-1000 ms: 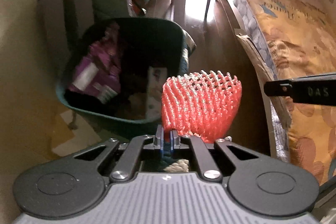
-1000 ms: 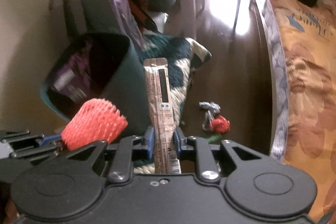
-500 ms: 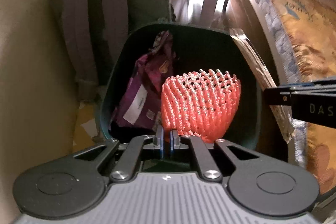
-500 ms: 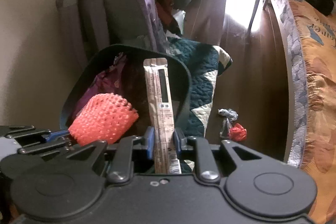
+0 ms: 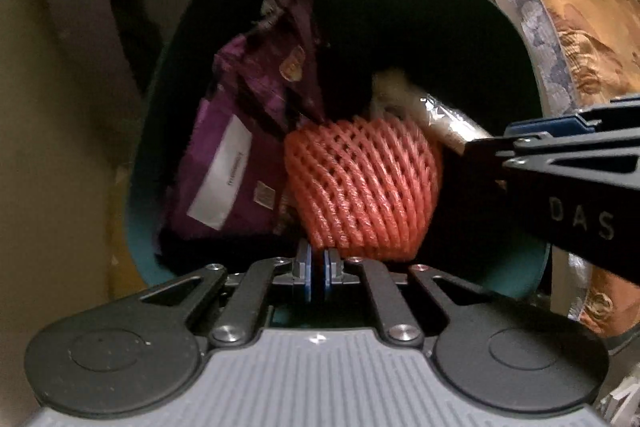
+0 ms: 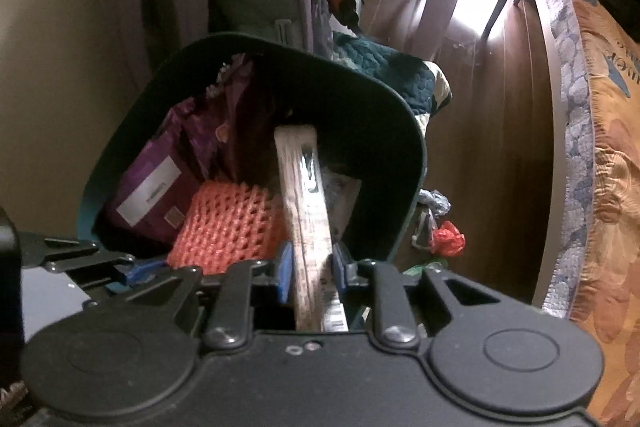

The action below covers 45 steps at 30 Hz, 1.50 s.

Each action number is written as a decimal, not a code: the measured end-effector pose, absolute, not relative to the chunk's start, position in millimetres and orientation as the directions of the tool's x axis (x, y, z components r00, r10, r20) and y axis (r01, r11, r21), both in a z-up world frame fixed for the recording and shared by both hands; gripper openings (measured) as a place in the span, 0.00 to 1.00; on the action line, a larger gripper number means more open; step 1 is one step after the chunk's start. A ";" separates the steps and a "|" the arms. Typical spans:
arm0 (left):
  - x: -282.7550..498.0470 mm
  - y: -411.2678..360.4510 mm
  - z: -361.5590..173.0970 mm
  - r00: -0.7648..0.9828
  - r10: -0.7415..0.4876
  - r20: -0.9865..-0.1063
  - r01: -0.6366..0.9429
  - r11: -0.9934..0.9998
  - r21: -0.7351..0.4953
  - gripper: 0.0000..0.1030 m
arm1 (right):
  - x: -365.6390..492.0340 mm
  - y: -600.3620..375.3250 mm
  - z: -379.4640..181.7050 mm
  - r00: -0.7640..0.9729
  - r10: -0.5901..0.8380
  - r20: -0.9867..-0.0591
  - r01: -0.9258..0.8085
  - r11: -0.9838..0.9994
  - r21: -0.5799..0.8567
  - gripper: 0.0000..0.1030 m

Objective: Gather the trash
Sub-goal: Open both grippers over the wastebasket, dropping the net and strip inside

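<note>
Left gripper (image 5: 317, 269) pointing down, jaws pinched together. Right gripper (image 6: 310, 277) steeply down, jaws just opening.

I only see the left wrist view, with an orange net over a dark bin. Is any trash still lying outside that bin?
Observer: Yes, a red scrap lies on the floor, right of the bin.
Operator: Anything else near it?
Observer: A crumpled silver scrap, just beyond the red one.
Operator: And what is behind the bin?
Observer: A dark quilt, bunched up at its far corner.
</note>
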<state>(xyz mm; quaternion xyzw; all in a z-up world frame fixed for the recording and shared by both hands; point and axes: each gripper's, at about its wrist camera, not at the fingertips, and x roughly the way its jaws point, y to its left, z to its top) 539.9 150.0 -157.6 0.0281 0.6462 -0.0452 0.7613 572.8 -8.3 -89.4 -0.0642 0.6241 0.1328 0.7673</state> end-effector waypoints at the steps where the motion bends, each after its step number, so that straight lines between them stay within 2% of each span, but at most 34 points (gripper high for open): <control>1: 540.0 148.6 -161.6 0.149 -0.031 -0.988 0.111 0.994 -0.015 0.05 | 574.4 -7.4 -91.2 0.181 0.120 -0.976 -0.287 0.956 0.064 0.23; 9: 542.2 148.2 -185.1 0.095 -0.038 -0.995 0.100 0.995 -0.029 0.05 | 577.4 -4.0 -100.4 0.149 0.122 -0.981 -0.299 0.952 0.073 0.26; 14: 541.3 143.8 -197.2 0.066 -0.047 -0.997 0.111 0.993 -0.039 0.05 | 576.4 -7.0 -97.5 0.152 0.137 -0.979 -0.302 0.950 0.086 0.31; 18: 535.9 138.2 -198.6 0.096 -0.025 -0.995 0.136 0.991 -0.012 0.05 | 570.4 -17.1 -87.5 0.164 0.164 -0.973 -0.308 0.945 0.108 0.33; 26: 507.7 110.2 -193.8 0.196 0.082 -0.977 0.175 0.978 0.117 0.05 | 549.4 -79.2 -50.5 0.229 0.218 -0.949 -0.322 0.937 0.137 0.47; 28: 503.4 99.3 -195.2 0.197 0.114 -0.974 0.159 0.976 0.147 0.05 | 539.0 -103.5 -41.1 0.248 0.222 -0.943 -0.333 0.934 0.132 0.48; 31: 497.5 84.7 -195.1 0.212 0.166 -0.963 0.122 0.973 0.195 0.05 | 521.8 -142.3 -30.0 0.274 0.230 -0.934 -0.357 0.926 0.123 0.55; 35: 491.8 64.9 -178.9 0.241 0.140 -0.960 0.024 0.988 0.150 0.05 | 497.8 -197.4 -24.5 0.286 0.259 -0.922 -0.403 0.906 0.130 0.61; 39: 476.5 39.3 -153.8 0.308 0.171 -0.936 -0.098 0.984 0.148 0.05 | 478.1 -245.9 -28.8 0.284 0.281 -0.917 -0.458 0.880 0.128 0.62; 42: 463.5 22.1 -134.7 0.347 0.139 -0.928 -0.151 0.984 0.091 0.06 | 468.9 -271.6 -31.8 0.284 0.297 -0.912 -0.497 0.859 0.125 0.65; 45: 444.3 -5.5 -110.8 0.425 0.200 -0.883 -0.152 0.977 0.149 0.06 | 461.7 -289.6 -32.7 0.296 0.314 -0.902 -0.530 0.840 0.119 0.70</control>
